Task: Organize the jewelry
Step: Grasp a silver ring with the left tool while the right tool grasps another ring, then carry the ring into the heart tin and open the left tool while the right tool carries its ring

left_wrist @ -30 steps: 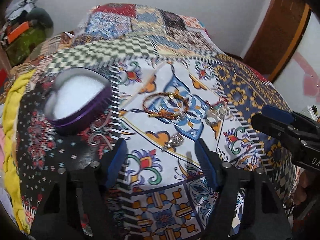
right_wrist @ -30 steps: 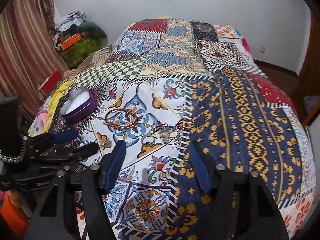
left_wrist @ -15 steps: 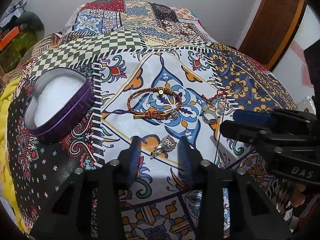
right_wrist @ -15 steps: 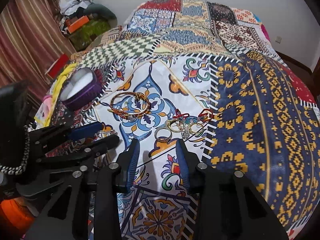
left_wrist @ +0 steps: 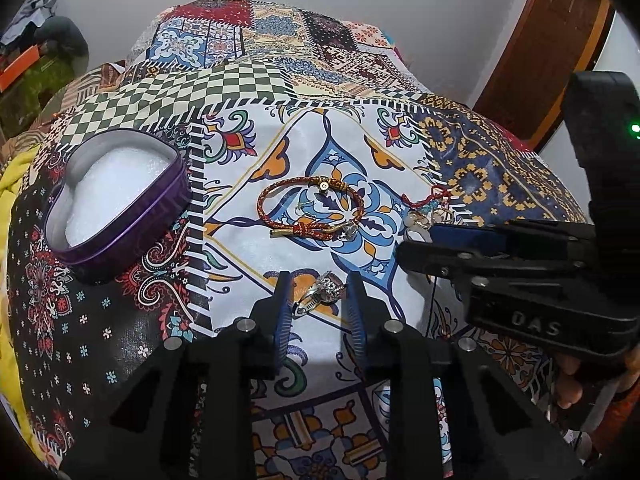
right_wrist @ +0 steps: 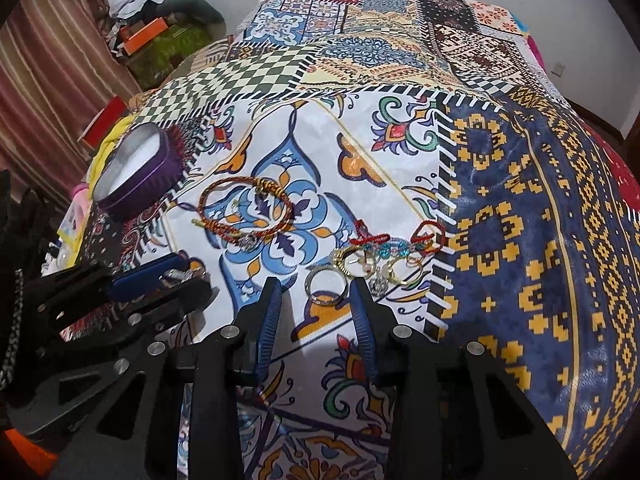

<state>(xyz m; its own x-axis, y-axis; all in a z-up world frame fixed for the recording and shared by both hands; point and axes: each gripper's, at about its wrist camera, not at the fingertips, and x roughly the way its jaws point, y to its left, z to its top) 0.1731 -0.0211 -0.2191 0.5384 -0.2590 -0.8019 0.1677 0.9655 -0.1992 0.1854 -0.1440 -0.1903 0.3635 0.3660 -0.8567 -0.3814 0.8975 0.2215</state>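
Observation:
A silver jewelled ring lies on the patterned bedspread. My left gripper is shut on it, a finger against each end; the right wrist view shows the same gripper with silver between its pads. My right gripper is open, its fingers standing around a plain silver hoop. Just beyond lie gold rings and a red cord with teal beads. A red braided bracelet rests mid-bed. The open purple heart tin with white padding sits at the left.
A yellow cloth hangs at the bed's left edge. Clutter and a striped curtain stand past the far left corner. A wooden door is at the right. A hand holds the right gripper.
Both grippers came down and forward toward the bedspread and narrowed. The left one went from wide open to closed around the silver ring. The right one now brackets the silver hoop.

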